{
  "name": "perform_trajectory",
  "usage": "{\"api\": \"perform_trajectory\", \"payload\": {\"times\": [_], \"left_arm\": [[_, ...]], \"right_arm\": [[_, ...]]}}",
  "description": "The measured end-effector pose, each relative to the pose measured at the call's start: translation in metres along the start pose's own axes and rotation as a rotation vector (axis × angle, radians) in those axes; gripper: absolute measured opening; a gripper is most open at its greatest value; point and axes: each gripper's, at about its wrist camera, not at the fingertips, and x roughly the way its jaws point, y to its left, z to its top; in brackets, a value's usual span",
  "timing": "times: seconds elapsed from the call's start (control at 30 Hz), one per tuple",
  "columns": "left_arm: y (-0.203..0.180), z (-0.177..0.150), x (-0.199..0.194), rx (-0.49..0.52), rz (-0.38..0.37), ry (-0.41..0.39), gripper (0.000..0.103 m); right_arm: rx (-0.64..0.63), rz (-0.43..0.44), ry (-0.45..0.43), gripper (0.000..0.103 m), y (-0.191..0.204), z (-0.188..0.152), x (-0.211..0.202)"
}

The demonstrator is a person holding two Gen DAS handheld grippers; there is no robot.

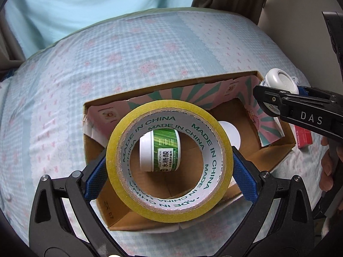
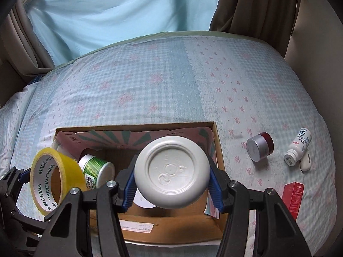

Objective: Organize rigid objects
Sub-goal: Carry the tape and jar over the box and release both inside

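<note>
An open cardboard box (image 1: 276,150) (image 2: 218,147) sits on a bed. My left gripper (image 1: 170,163) is shut on a yellow tape roll (image 1: 227,165) (image 2: 64,171), held on edge over the box. Through the roll's hole a green-and-white jar (image 1: 159,151) (image 2: 96,167) lies on its side on the box floor. My right gripper (image 2: 172,178) (image 1: 278,98) is shut on a white round container (image 2: 171,171) (image 1: 280,82), its base facing the camera, above the box's right part. A white disc (image 1: 232,133) also lies in the box.
On the checked bedcover (image 2: 150,85), to the right of the box, lie a silver-and-red jar (image 2: 259,150), a small white bottle (image 2: 298,147), a white oblong thing (image 2: 305,161) and a red carton (image 2: 294,197) (image 1: 303,136). Curtains hang behind the bed.
</note>
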Motion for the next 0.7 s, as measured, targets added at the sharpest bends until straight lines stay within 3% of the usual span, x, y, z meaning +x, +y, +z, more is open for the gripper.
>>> {"api": "perform_trajectory", "payload": {"times": [0.23,0.47,0.53,0.57,0.7], "left_arm": [[0.007,0.003,0.037,0.019,0.082,0.047,0.099],[0.014,-0.001,0.035,0.009,0.068,0.065,0.102],[0.013,-0.002,0.027,0.023,0.080,0.037,0.103],[0.013,-0.001,0.023,0.030,0.079,0.028,0.103],[0.017,-0.004,0.014,0.025,0.077,0.040,0.103]], "right_arm": [[-0.020,0.032,0.023,0.053,-0.007,-0.001,0.033],[-0.004,0.067,0.047,0.054,-0.002,0.000,0.050],[0.000,0.070,0.039,0.082,-0.001,0.002,0.051],[0.007,0.069,0.013,0.103,-0.002,0.003,0.048],[0.023,0.082,-0.017,0.103,-0.005,0.005,0.038]]}}
